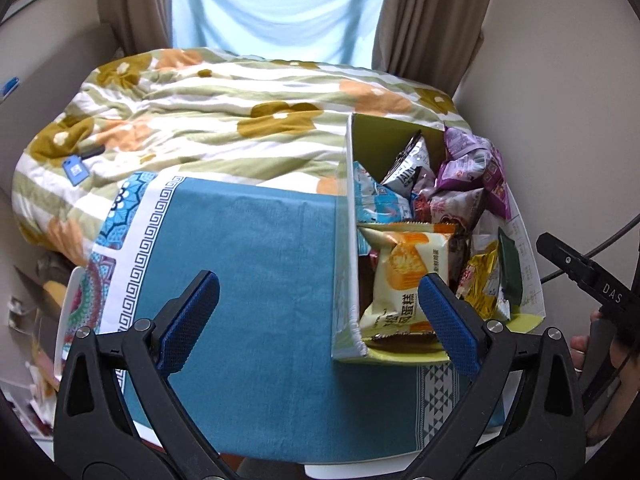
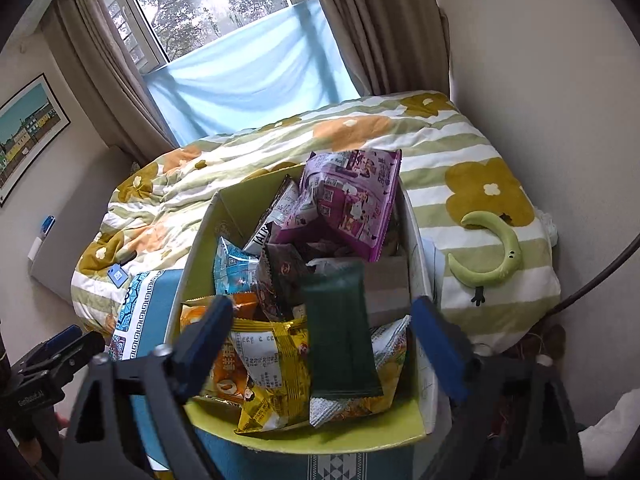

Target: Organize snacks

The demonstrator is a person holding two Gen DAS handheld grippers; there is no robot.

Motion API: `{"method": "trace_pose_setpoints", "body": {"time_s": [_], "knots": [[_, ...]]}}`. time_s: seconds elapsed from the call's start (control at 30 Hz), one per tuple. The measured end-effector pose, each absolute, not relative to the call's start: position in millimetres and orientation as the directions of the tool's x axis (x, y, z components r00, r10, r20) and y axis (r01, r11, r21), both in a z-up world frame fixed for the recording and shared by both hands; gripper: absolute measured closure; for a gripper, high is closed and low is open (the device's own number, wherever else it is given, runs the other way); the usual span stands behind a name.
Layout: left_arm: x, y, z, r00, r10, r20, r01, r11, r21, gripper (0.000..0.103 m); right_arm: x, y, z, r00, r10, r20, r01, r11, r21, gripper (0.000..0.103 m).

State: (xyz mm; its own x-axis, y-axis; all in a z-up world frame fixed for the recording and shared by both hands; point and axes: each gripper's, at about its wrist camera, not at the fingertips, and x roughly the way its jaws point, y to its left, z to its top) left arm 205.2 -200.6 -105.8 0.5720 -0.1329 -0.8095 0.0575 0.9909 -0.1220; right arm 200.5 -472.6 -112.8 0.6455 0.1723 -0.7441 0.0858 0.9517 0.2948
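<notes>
So the snacks are already piled into the cardboard box (image 2: 412, 216), which is parked at the right edge of the table with the blue tablecloth (image 1: 248, 280), probably so the rest of the cloth is kept free; the left gripper (image 1: 318, 312) is held wide open with nothing between its blue pads, hung over the cloth and the box's near left corner; the right gripper (image 2: 322, 326) is spread just as wide above the box, and the dark green packet (image 2: 340, 336) is seen between its fingers but untouched, blurred, lying tilted on top of the yellow packet (image 2: 272, 364), so a drop-in is the likely reason. The cream cake packet (image 1: 404, 276) is propped against the box's left wall in the left view; in the right view it's mostly hidden behind a finger. The big purple bag (image 2: 348, 204) at the far end is shown far better from the right wrist, and the green moon cushion (image 2: 490, 252) on the quilt (image 2: 460, 140) is caught only there; the bare stretch of cloth is given only by the left wrist.
</notes>
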Motion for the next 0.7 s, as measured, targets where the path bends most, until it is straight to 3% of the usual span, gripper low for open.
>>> {"method": "trace_pose_setpoints", "body": {"time_s": [0.3, 0.47, 0.7], "knots": [[181.1, -173.9, -100.4, 0.590, -0.150, -0.793, 0.078, 0.989, -0.129, 0.004, 166.4, -461.7, -121.5, 0.640, 0.132, -0.757, 0.138, 0.949, 0.282, 0.005], [157.4, -146.8, -70.1, 0.633, -0.181, -0.753, 0.120, 0.984, -0.135, 0.004, 141.4, -440.1, -88.4, 0.697, 0.091, -0.711, 0.129, 0.960, 0.249, 0.005], [100.2, -100.2, -4.9, 0.760, -0.141, -0.635, 0.160, 0.987, -0.028, 0.004, 88.1, -381.0, -25.5, 0.787, 0.047, -0.615, 0.093, 0.977, 0.193, 0.005]]}}
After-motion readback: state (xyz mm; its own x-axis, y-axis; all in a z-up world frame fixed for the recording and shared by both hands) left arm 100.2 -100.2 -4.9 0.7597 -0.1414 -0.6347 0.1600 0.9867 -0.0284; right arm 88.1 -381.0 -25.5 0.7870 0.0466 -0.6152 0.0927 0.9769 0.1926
